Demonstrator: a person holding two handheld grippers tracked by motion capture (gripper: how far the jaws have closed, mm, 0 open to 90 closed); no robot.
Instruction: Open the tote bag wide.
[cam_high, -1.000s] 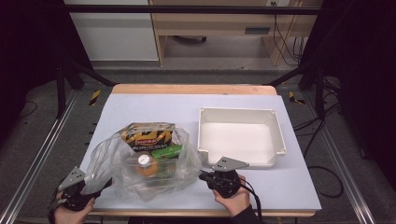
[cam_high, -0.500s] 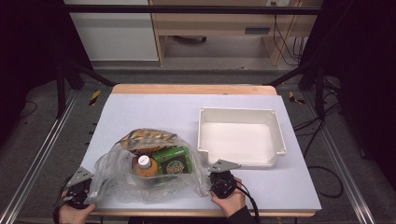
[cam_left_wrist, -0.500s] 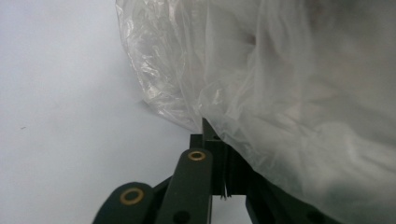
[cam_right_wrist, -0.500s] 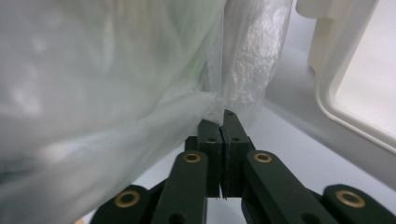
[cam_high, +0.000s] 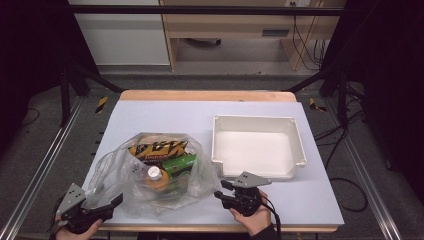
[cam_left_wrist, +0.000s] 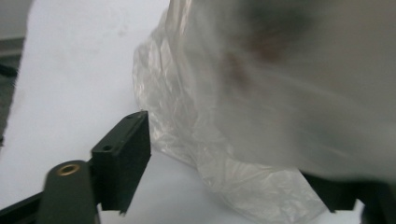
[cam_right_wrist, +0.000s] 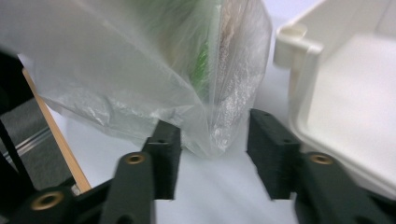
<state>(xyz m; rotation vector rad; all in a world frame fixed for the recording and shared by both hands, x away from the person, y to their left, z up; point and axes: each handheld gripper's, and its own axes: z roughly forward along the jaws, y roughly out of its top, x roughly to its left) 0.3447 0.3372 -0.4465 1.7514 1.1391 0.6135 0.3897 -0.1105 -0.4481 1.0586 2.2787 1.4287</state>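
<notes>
- Blue-white table top (cam_high: 165, 117) has lots of bare room at its far side.
- Plastic bag (cam_high: 150, 172) lies near the front edge, left of the white tray (cam_high: 300, 145).
- Left gripper (cam_left_wrist: 229, 177) and right gripper (cam_right_wrist: 212, 151) have jaws spread wide, with bag corners between them.

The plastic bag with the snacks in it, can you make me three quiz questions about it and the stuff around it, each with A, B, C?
1. Where does the white tray sit from the plastic bag?
A. to its right
B. on top of it
C. under it

2. What colour is the box inside the bag?
A. blue
B. green
C. pink

3. How do the right gripper jaws stand?
A. shut tight on the tray
C. open, with a bag corner between them
B. holding a spoon

Answers: 1 A, the high view shows the tray right of the bag. 2 B, green shows through the plastic. 3 C, the right gripper view shows a gap between its jaws.
</notes>
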